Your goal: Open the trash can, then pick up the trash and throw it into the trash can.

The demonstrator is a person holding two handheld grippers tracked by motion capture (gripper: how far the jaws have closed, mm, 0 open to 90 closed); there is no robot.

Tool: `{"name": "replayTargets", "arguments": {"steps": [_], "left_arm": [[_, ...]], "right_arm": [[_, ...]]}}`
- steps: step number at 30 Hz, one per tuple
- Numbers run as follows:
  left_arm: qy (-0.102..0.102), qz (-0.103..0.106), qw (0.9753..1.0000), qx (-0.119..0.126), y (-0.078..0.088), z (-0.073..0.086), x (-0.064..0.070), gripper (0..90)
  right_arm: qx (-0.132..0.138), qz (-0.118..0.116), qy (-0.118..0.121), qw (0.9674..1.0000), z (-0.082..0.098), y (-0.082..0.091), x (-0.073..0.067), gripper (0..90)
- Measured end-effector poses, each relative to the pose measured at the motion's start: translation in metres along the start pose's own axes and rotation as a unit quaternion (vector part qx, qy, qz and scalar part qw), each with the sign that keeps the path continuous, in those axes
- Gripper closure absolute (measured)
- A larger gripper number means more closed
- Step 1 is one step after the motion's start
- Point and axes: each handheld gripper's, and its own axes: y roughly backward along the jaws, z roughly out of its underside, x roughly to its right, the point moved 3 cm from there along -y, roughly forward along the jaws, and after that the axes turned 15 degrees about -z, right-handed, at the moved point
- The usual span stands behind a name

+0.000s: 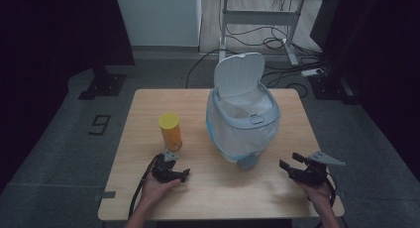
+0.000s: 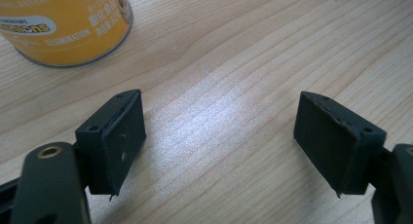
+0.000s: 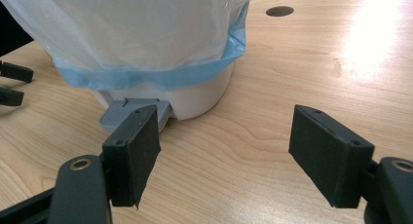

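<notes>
A yellow can point(image 1: 170, 131) stands upright on the wooden table point(image 1: 148, 109), left of a white pedal bin point(image 1: 242, 116) lined with a clear bag; the bin's lid point(image 1: 238, 73) is up. My left gripper point(image 1: 184, 174) rests low on the table just in front of the yellow can point(image 2: 63, 24), open, with bare wood between its jaws. My right gripper point(image 1: 288, 161) sits near the table's front right, open and empty. Ahead of it stand the bin point(image 3: 146, 39) and its grey pedal point(image 3: 124, 112).
The bin's grey pedal point(image 1: 246, 161) juts toward the front edge. A round hole point(image 3: 279, 11) is in the tabletop beyond the bin. Behind the table stand a desk frame point(image 1: 262, 17) and floor cables point(image 1: 277, 74). Dark curtains flank both sides.
</notes>
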Motion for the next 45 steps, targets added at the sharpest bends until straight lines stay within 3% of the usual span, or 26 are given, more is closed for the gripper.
{"name": "replayTargets", "arguments": {"steps": [9,17,21,29,40,45], "left_arm": [[0.004,0.000,0.9999,0.009,0.004,-0.001,-0.001,19.2],[0.020,0.015,0.9986,0.047,0.015,-0.007,-0.005,21.6],[0.022,0.008,0.9977,0.063,0.021,-0.009,-0.008,20.6],[0.050,0.001,0.9956,0.079,0.027,-0.010,-0.024,16.8],[0.071,-0.013,0.9927,0.096,0.028,-0.014,-0.044,14.4],[0.072,-0.022,0.9925,0.096,0.025,-0.019,-0.052,14.2]], "right_arm": [[-0.003,0.001,-0.001,1.0000,0.003,0.000,0.002,27.3],[-0.009,-0.005,-0.009,0.9999,0.006,0.002,0.005,27.5],[-0.009,-0.004,-0.012,0.9999,0.007,0.003,0.006,27.7],[-0.015,-0.003,-0.015,0.9998,0.009,0.002,0.007,28.2],[-0.024,-0.008,-0.019,0.9995,0.012,-0.002,0.009,28.3],[-0.023,-0.008,-0.021,0.9995,0.012,-0.001,0.009,28.2]]}}
